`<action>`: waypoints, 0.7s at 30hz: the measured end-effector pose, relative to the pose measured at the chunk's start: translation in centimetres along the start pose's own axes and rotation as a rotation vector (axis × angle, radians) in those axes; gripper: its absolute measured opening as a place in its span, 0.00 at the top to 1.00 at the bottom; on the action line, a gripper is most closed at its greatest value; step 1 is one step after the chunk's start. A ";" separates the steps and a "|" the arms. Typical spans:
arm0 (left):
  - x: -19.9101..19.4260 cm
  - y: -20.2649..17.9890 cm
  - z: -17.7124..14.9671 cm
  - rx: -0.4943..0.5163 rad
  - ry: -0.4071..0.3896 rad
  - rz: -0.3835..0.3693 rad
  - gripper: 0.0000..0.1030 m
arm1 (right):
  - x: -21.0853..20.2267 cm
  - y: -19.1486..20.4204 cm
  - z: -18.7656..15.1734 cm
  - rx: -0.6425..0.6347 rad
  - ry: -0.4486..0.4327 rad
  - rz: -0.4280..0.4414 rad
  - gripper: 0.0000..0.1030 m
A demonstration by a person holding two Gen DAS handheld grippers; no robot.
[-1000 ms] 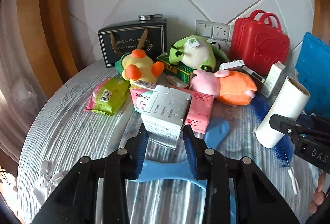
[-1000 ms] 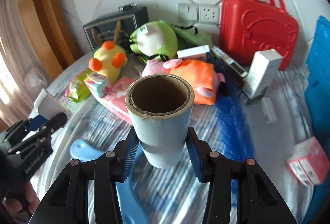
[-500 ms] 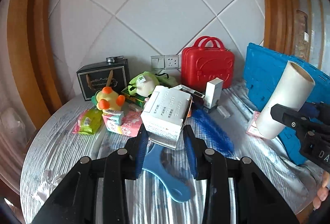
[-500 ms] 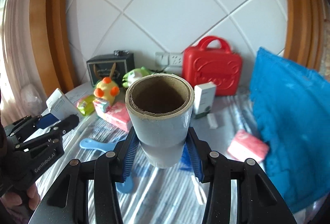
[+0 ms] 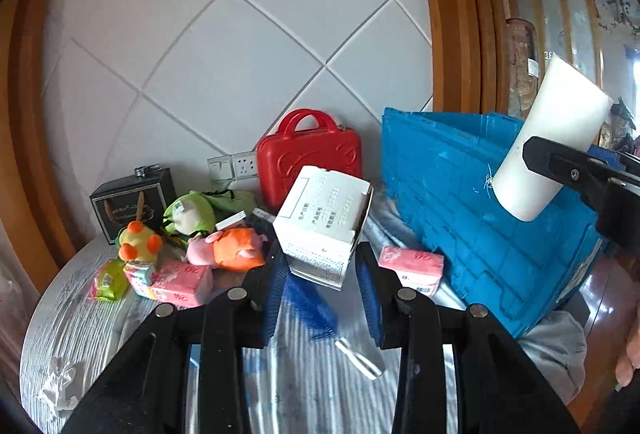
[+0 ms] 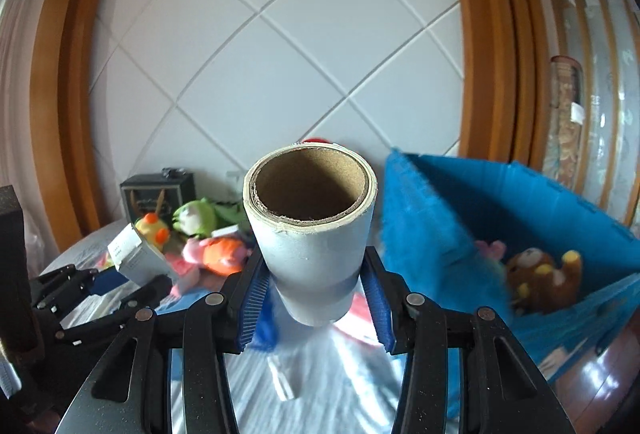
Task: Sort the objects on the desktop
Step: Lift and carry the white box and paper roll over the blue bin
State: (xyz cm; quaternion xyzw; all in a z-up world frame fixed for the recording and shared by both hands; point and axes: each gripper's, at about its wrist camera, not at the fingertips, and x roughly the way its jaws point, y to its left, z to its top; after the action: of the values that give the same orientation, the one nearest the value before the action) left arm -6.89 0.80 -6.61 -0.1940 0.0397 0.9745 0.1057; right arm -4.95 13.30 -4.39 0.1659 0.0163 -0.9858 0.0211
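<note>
Left wrist view: left gripper [image 5: 320, 276] clamped narrowly on a white carton [image 5: 324, 224], tilted, its lower end pinched between the blue pads. Beyond the jaws to the right, blue crate [image 5: 452, 202]; ahead and left, plush toys [image 5: 228, 250].

Right wrist view: right gripper [image 6: 316, 298] closed around a cardboard-cored paper roll [image 6: 314, 230], open end facing the camera, body between the pads. Right of the jaws, crate holding a brown plush [image 6: 540, 280].
</note>
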 end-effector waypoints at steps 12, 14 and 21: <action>1.8 -18.4 7.5 0.045 -0.159 -0.052 0.67 | -2.8 -19.7 2.0 0.040 -0.106 -0.137 0.56; 2.4 -20.8 8.4 0.052 -0.159 -0.059 0.67 | -2.8 -22.5 2.0 0.037 -0.105 -0.163 0.56; 5.1 -27.8 9.4 0.092 -0.076 -0.090 0.67 | -1.5 -30.8 0.9 0.053 -0.054 -0.215 0.56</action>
State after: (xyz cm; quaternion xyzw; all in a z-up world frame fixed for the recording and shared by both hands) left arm -8.81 29.98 -0.98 -0.1531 0.0716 0.9726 0.1596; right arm -5.32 44.10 -2.24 0.1372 0.0075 -0.9865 -0.0886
